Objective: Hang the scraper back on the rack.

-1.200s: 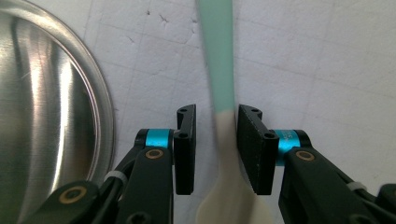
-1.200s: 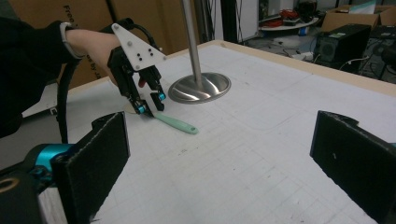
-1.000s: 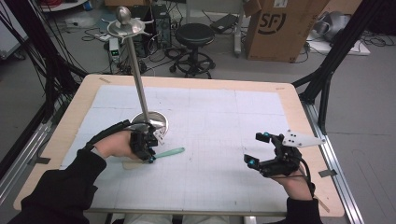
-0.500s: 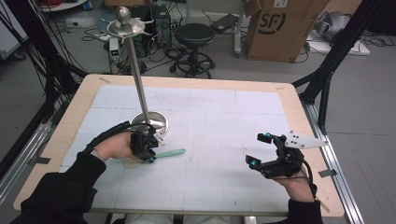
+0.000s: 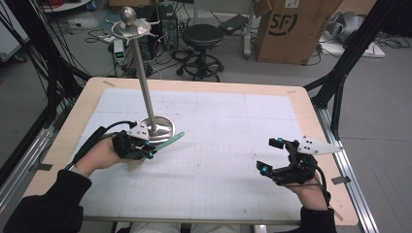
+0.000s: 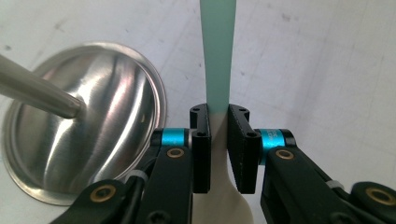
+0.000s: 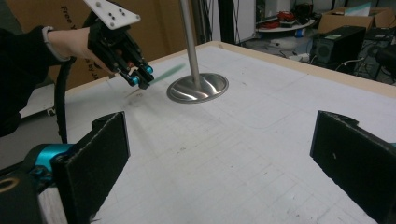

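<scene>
Left jaws clamped on a mint-green spoon beside the steel stand

The left gripper [image 5: 145, 145] sits at the left of the bench [image 5: 301, 97], just in front of the round base of a metal stand [image 5: 158, 128]. Its jaws are nearly closed and have just drawn in a little further, pressed on both sides of a slim spoon [image 5: 170, 141] with a mint-green handle. In the left gripper view the handle [image 6: 217, 51] runs straight up out of the pads [image 6: 201, 140], while the paler, wider end of the spoon spreads out below them. The right gripper view shows that gripper [image 7: 135, 77] raised clear of the white bench surface, with the green handle [image 7: 166, 72] pointing out toward the stand and not resting on anything. The handle's tip lies just beside the base rim; whether the two touch cannot be told.

The stand [image 7: 196, 88] has a shiny dished base [image 6: 84, 121] and a thin pole leaning up and away to a small tray with a knob on top.

The right gripper [image 5: 274, 155] is well apart, near the right front edge of the bench. Its jaws stand wide open with nothing between them, both black pads [image 7: 93, 158] hanging over bare surface
</scene>
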{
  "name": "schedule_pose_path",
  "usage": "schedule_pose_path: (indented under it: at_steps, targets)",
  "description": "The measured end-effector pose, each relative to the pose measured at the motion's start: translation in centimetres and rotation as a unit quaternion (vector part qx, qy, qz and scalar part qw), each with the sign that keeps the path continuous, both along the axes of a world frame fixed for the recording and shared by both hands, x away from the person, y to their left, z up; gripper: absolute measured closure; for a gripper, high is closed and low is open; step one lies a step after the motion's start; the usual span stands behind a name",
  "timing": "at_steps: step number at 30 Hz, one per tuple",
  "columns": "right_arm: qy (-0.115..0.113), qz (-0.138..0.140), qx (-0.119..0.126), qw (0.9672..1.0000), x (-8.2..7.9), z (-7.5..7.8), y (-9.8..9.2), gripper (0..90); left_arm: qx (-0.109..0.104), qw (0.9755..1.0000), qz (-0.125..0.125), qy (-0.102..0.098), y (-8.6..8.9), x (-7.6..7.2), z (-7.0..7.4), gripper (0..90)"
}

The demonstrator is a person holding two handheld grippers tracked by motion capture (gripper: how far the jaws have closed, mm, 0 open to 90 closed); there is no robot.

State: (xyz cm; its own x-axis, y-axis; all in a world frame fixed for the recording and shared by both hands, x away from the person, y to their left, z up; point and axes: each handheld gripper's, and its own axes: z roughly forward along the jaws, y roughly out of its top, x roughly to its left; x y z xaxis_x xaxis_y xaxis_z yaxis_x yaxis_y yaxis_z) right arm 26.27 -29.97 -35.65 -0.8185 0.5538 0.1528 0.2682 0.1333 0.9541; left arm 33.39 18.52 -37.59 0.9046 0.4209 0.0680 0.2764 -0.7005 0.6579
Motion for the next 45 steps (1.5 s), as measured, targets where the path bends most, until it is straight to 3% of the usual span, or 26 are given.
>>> schedule_pose_path:
  at_steps: [4, 6, 8, 12, 14, 20, 25, 29, 30, 33, 35, 38, 41, 45]
  targets:
    - [0.002, -0.001, -0.001, 1.0000, 0.1, -0.1, 0.1, 3.7, -0.042, 0.9989, 0.019, 0.007, 1.2, -0.3, 0.1, 80.2]
    - [0.003, 0.000, -0.002, 1.0000, 0.2, -0.2, 0.2, 3.7, -0.074, 0.9967, 0.026, 0.017, 1.8, -0.5, 0.3, 80.3]
    - [0.005, 0.001, -0.004, 1.0000, 0.3, -0.3, 0.2, 3.7, -0.090, 0.9954, 0.028, 0.017, 2.3, -0.7, 0.6, 80.2]
    - [0.008, -0.001, -0.003, 1.0000, 0.5, -0.4, 0.1, 3.7, -0.144, 0.9888, 0.036, 0.017, 3.7, -1.2, 1.5, 80.2]
    - [0.008, -0.001, -0.003, 1.0000, 0.5, -0.5, 0.1, 3.7, -0.159, 0.9863, 0.043, 0.006, 4.3, -1.4, 1.9, 80.2]
    - [0.006, -0.001, -0.002, 1.0000, 0.5, -0.4, 0.1, 3.7, -0.212, 0.9751, 0.064, -0.012, 5.4, -1.9, 3.1, 80.2]
    - [0.008, -0.001, -0.004, 1.0000, 0.5, -0.4, 0.2, 3.7, -0.250, 0.9639, 0.086, -0.029, 5.9, -1.9, 3.8, 80.2]
    - [0.010, -0.003, -0.005, 0.9999, 0.5, -0.5, 0.1, 3.7, -0.282, 0.9523, 0.107, -0.048, 6.8, -1.9, 4.3, 80.3]
    - [0.009, -0.003, -0.004, 0.9999, 0.5, -0.5, 0.1, 3.7, -0.288, 0.9501, 0.110, -0.050, 7.0, -1.9, 4.4, 80.3]
    - [0.009, -0.005, -0.003, 0.9999, 0.4, -0.5, -0.1, 3.7, -0.290, 0.9473, 0.119, -0.064, 7.4, -2.0, 4.9, 80.3]
    - [0.008, -0.006, -0.003, 0.9999, 0.3, -0.5, -0.2, 3.7, -0.300, 0.9428, 0.125, -0.073, 7.6, -2.0, 5.2, 80.3]
    - [0.007, -0.007, -0.003, 0.9999, 0.2, -0.5, -0.2, 3.7, -0.311, 0.9380, 0.128, -0.084, 7.8, -2.2, 5.7, 80.3]
    - [0.006, -0.006, -0.002, 1.0000, 0.1, -0.4, -0.2, 3.7, -0.315, 0.9347, 0.132, -0.100, 7.9, -2.3, 6.2, 80.2]
    - [0.006, -0.006, -0.001, 1.0000, 0.2, -0.4, -0.2, 3.7, -0.312, 0.9334, 0.136, -0.114, 8.3, -2.2, 7.3, 80.3]
